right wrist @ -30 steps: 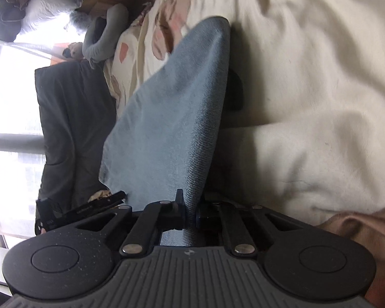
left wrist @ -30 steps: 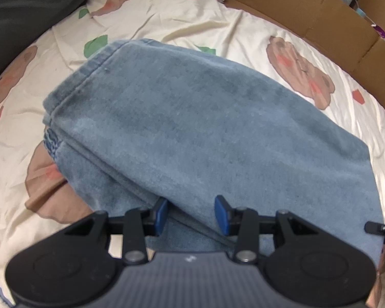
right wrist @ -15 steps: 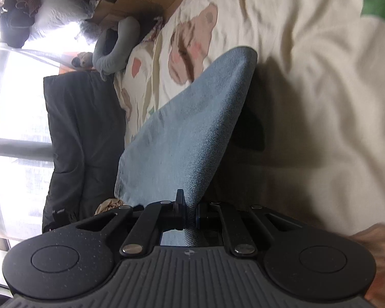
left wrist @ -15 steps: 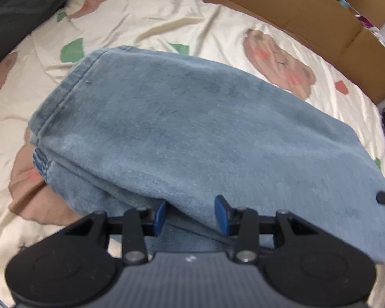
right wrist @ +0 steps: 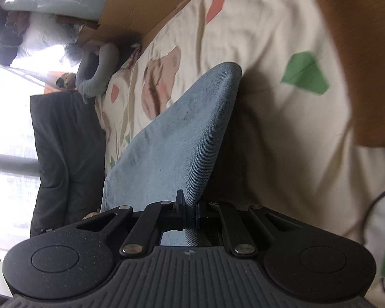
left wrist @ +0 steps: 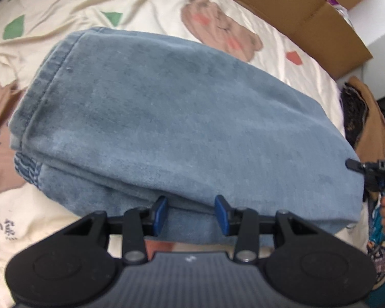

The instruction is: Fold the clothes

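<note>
From the left wrist camera, the left gripper (left wrist: 190, 211) has its blue pads spread, straddling the near fold of the folded denim garment (left wrist: 172, 118) that lies on the cream printed bedsheet (left wrist: 146, 2); whether the pads touch the cloth is hard to tell.

From the right wrist camera, the right gripper (right wrist: 190, 214) pinches the garment's edge tightly, lifting it above the sheet.

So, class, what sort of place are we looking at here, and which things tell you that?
Most likely a bedroom: folded blue denim jeans lie on a cream bear-print bedsheet, with a big bright window alongside.
</note>
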Available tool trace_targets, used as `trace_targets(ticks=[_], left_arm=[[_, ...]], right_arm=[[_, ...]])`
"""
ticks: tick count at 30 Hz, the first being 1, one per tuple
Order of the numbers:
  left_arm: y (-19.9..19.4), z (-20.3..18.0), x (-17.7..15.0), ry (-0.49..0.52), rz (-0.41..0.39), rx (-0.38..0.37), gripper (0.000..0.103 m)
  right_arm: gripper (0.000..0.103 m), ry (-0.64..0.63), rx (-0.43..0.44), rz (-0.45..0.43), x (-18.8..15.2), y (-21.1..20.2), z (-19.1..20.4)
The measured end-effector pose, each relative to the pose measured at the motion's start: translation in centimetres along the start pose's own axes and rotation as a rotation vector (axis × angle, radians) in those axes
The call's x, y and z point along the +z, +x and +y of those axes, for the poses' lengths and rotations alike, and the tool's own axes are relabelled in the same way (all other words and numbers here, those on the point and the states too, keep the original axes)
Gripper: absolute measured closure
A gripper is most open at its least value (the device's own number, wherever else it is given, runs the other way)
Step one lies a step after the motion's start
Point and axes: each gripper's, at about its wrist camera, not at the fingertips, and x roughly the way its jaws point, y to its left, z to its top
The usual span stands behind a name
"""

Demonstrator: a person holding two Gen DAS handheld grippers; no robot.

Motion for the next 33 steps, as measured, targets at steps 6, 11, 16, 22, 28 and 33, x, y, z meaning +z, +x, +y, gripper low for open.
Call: trace_targets(ticks=[6,11,16,22,28,33], left_arm=[[-0.8,-1.0,0.4,0.034,0.004,-0.051,0.060],[-1.5,-0.9,1.2,0.054,0.003,-0.073,0.060],[-1.2,-1.2,2.7,0.063,-0.011,-0.067,0.060],[-0.9,-1.9,4.2,0.096,-0.036,-0.055,0.060],[0.0,-2.5,5.3,0.110,-0.049,-0.057,0.060],[1.4,-3.4,5.9,0.155,-0.032,-0.059,0.061]], right_arm=[[0.099,0.032,-0.012,-0.032,0.8,-2.0,-1.6],[0.097,0.117,-0.011,-0.028,0.4,-1.9,-4.6],[0.092,0.245,0.072,-0.049,-1.2,-1.7,-8.5],[0.075,0.269,0.134,-0.072,-2.9,-2.2,-10.0],[0.073,0.245,0.125,-0.044,-4.0,-1.4,-9.7],[0.073,0.250,0.116,-0.007,-4.7,-1.1,-9.4]])
